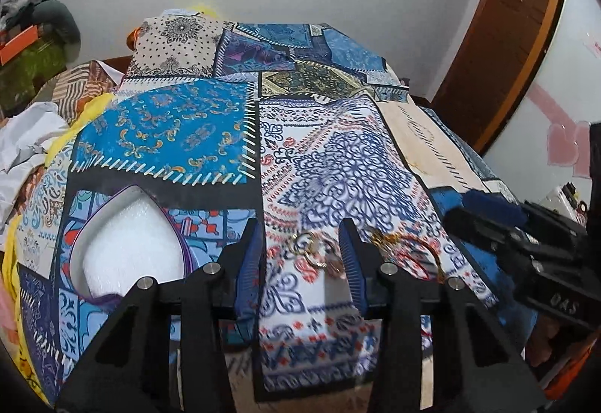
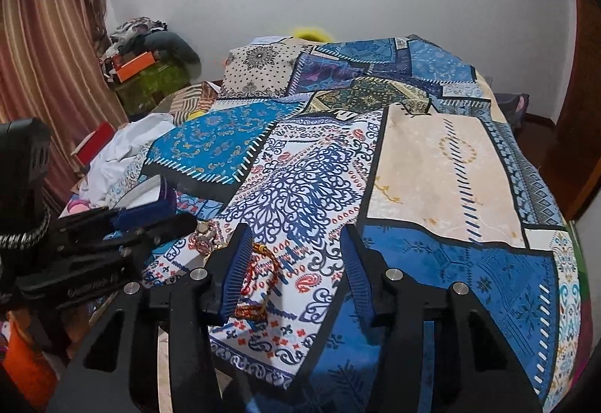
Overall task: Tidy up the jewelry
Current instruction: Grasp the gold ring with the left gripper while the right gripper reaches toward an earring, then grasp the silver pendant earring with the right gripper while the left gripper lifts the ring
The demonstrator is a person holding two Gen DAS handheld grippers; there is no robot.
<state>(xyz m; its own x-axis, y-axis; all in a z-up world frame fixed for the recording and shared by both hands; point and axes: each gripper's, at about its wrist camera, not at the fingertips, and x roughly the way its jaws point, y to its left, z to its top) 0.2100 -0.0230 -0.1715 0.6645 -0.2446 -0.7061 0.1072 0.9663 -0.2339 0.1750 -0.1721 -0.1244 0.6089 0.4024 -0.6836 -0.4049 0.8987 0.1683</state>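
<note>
Several gold rings and earrings (image 1: 319, 253) lie on the patterned bedspread (image 1: 330, 165) between the open jaws of my left gripper (image 1: 302, 255). A red and gold beaded bracelet (image 1: 417, 251) lies just right of them. A heart-shaped white box with a purple rim (image 1: 127, 244) sits open to the left. In the right wrist view the bracelet (image 2: 261, 276) lies beside the left finger of my open right gripper (image 2: 296, 262). The rings (image 2: 206, 234) lie further left, by the other gripper (image 2: 112, 244). The box (image 2: 150, 193) sits behind it.
White cloth (image 2: 124, 146) and a red box (image 2: 94, 146) lie at the bed's left side. Striped curtains (image 2: 49, 48) hang on the left. A pile of clothes and an orange box (image 2: 142, 63) stand at the back. A wooden door (image 1: 507, 37) is on the right.
</note>
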